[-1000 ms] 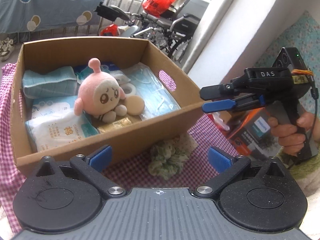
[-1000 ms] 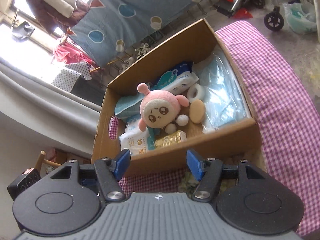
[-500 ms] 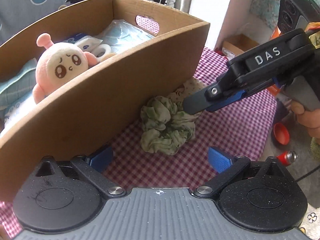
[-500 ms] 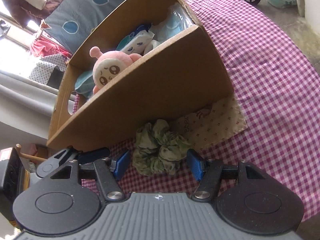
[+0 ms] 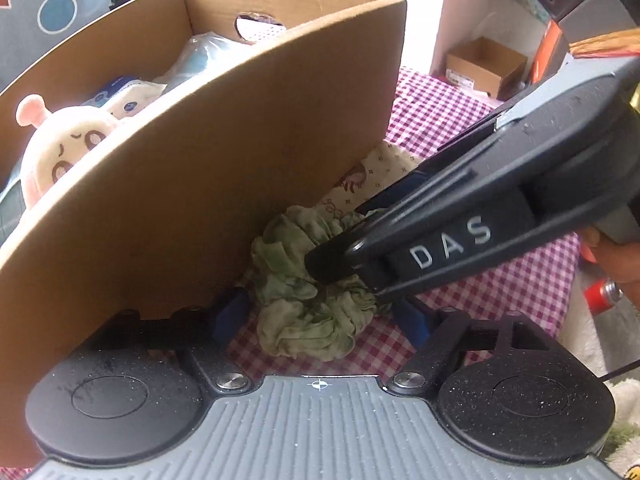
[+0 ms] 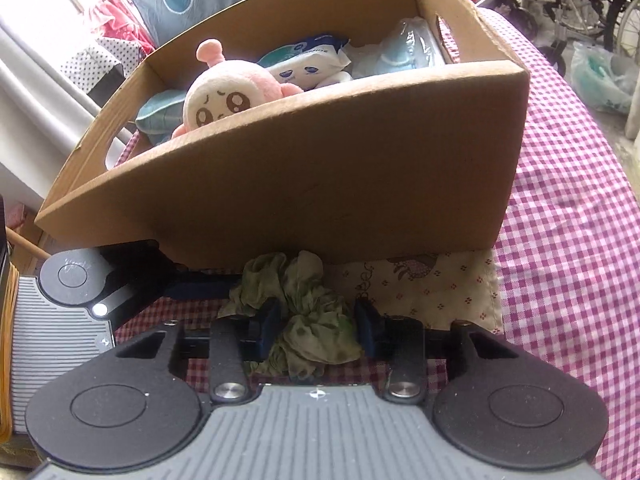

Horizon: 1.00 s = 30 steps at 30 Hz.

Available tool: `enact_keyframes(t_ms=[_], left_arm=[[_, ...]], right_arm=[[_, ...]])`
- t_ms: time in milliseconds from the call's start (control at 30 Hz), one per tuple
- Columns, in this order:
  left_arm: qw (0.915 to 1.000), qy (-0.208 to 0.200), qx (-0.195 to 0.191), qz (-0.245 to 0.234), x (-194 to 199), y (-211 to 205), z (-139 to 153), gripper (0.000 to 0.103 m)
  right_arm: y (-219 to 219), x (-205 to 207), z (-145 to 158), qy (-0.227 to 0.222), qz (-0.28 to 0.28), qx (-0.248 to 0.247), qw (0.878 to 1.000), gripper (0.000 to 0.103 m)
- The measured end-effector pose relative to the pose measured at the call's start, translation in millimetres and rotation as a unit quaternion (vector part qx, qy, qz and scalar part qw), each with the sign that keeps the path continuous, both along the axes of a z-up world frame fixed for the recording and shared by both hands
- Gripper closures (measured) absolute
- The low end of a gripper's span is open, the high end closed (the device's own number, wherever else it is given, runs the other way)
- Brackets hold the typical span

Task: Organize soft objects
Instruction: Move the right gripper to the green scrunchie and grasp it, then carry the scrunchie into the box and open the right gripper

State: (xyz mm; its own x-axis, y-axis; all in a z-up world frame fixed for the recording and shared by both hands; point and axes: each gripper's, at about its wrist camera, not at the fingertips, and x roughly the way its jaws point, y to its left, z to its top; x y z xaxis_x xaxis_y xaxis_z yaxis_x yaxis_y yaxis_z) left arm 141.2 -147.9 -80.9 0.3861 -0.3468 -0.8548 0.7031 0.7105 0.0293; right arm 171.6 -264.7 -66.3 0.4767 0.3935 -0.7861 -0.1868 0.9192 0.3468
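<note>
A green scrunchie [image 5: 308,304] [image 6: 308,320] lies on the checked tablecloth [image 6: 560,240] against the front wall of a cardboard box [image 5: 200,200] [image 6: 320,184]. My right gripper [image 6: 316,330] straddles it. Its jaws are closing, and both blue pads touch the fabric. In the left wrist view the right gripper [image 5: 342,238] comes in from the right, pressed into the scrunchie's top. My left gripper [image 5: 320,318] is closing too, with the scrunchie between its fingers and a gap on each side. A pink plush [image 6: 224,96] sits in the box among tissue packs.
A cream patterned cloth [image 6: 432,284] lies under the box's right corner. A hand [image 5: 616,256] holds the right gripper. Beyond the table are a small carton [image 5: 486,66], a red can [image 5: 600,296] and wheelchairs [image 6: 560,0]. The left gripper's finger [image 6: 200,286] reaches in along the box wall.
Both grippers have come down from above the box to the scrunchie on the table. Both sets of jaws have narrowed, and the right fingers now sit on either side of the scrunchie.
</note>
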Motion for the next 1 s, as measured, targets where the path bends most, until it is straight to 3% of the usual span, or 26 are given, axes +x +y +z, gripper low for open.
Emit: enact_keyframes(t_ms=[67, 133, 267, 533, 733, 867, 1000], left_arm=[[1.0, 0.004, 0.0, 0.006, 1, 0, -2, 0.033], [0.9998, 0.008, -0.01, 0.016, 2, 2, -1, 0.042], [0.9996, 0.008, -0.02, 0.019, -2, 6, 4, 0.052], [0.9974, -0.015, -0.064, 0.029, -27, 21, 38, 0.053], [0.9911, -0.056, -0.116, 0.034, -42, 37, 88, 0.053], [0.9846, -0.08, -0.15, 0.041, -37, 49, 122, 0.053], [0.9788, -0.083, -0.179, 0.054, -13, 54, 144, 0.053]], right_arm=[[3, -3, 0, -0.009, 0.011, -0.013, 1.0, 0.075], [6, -8, 4, -0.025, 0.015, -0.031, 0.999, 0.078], [10, -24, 15, -0.054, 0.018, -0.046, 0.997, 0.08], [13, -67, 64, -0.116, 0.02, -0.05, 0.992, 0.08], [19, -86, 120, -0.189, 0.035, -0.049, 0.98, 0.08], [21, -74, 155, -0.231, 0.053, -0.044, 0.97, 0.08], [18, -37, 174, -0.233, 0.066, -0.032, 0.97, 0.08]])
